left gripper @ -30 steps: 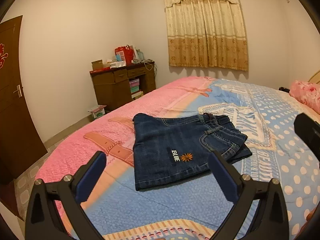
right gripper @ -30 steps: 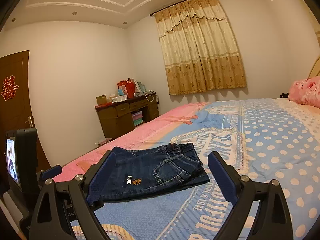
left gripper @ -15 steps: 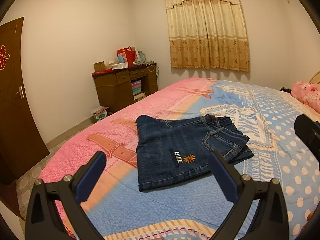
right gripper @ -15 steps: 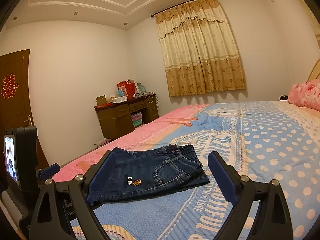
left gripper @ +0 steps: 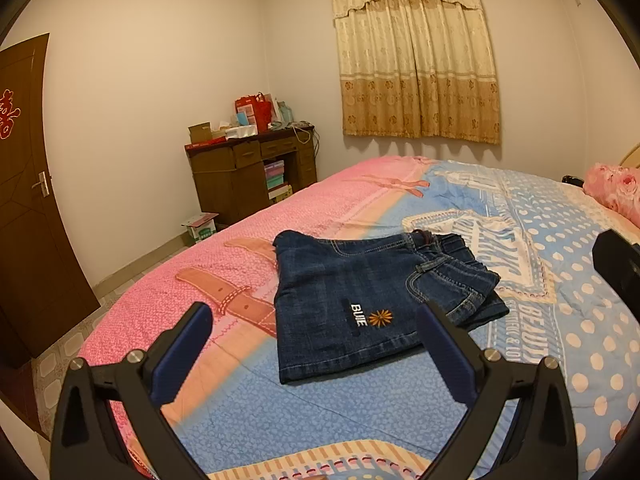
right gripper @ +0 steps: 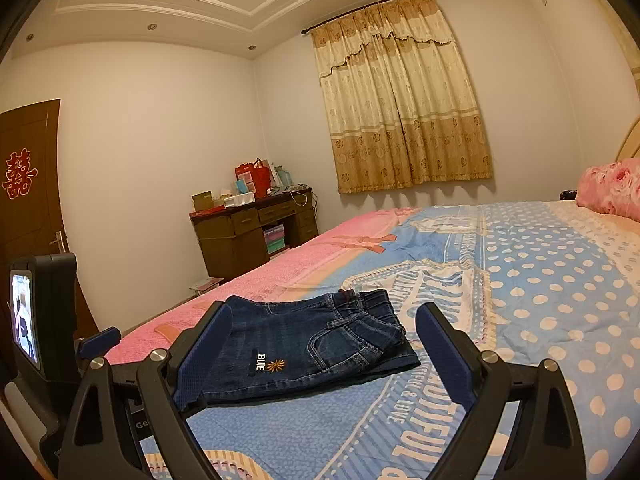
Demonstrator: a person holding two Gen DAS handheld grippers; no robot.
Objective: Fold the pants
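Note:
Dark blue denim pants (left gripper: 360, 300) lie folded into a compact rectangle on the bed, with a "BUIE" label and orange flower patch on top and the waistband to the right. They also show in the right wrist view (right gripper: 304, 348). My left gripper (left gripper: 316, 320) is open and empty, held above the bed just in front of the pants. My right gripper (right gripper: 324, 328) is open and empty, also short of the pants. The left gripper's body with its small screen (right gripper: 40, 320) shows at the left of the right wrist view.
The bed cover (left gripper: 580, 280) is pink on the left and blue with white dots on the right. A pink flowered pillow (right gripper: 612, 188) lies at the far right. A brown desk (left gripper: 248, 176) with boxes stands by the far wall, a door (left gripper: 24, 200) on the left.
Both grippers have drawn back and tilted up slightly, so the pants sit a little lower in both views. The pants have not moved. Both stay open.

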